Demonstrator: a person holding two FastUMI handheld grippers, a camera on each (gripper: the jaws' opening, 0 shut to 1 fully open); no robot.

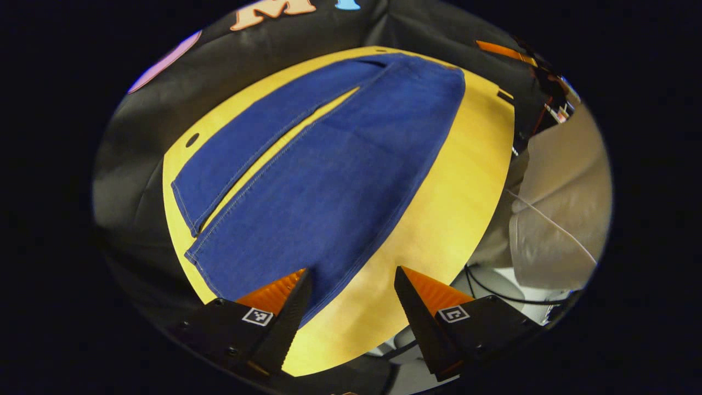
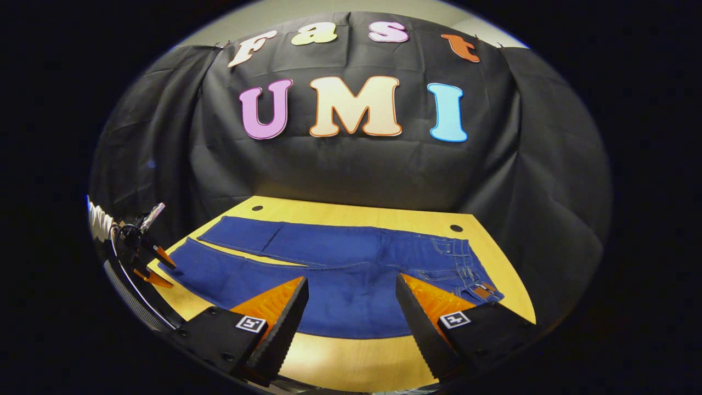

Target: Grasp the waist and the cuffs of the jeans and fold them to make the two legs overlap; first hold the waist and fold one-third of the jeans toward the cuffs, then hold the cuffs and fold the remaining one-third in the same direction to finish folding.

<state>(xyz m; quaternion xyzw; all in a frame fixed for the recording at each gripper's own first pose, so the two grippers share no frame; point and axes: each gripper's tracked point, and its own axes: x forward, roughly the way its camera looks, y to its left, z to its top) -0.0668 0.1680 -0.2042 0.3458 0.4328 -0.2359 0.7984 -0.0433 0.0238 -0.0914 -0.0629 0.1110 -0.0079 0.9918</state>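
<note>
Left gripper view: my left hand-held gripper (image 1: 351, 282) hangs over the near edge of the worktop (image 1: 466, 181), fingers spread wide, nothing between them. One fingertip (image 1: 299, 280) sits over the hem end of the near leg; I can't tell if it touches the cloth. The other is over bare wood. The jeans (image 1: 329, 186) lie flat, seen from the cuff end: two legs side by side, a thin wedge of worktop showing between them, waist at the far end. Off the worktop's right edge there's a person's light trousers (image 1: 554, 208) with a thin cable across them, which the other view doesn't give me.

Right gripper view: my right hand-held gripper (image 2: 351, 285) is also wide open and holding nothing, above the front edge of the worktop (image 2: 351, 351). Here the jeans (image 2: 340, 274) run sideways: cuffs left, waist right. This view gives the detail the left one lacks: belt loops, pocket stitching and a brown patch (image 2: 482, 291) at the waistband, just beside my right-hand fingertip. Legs unfolded, near leg's cuff at the left corner of the worktop. The other gripper (image 2: 156, 266) shows small at far left, by the cuffs, fingers apart.

Denim is dark blue, smooth, light seam stitching.
</note>
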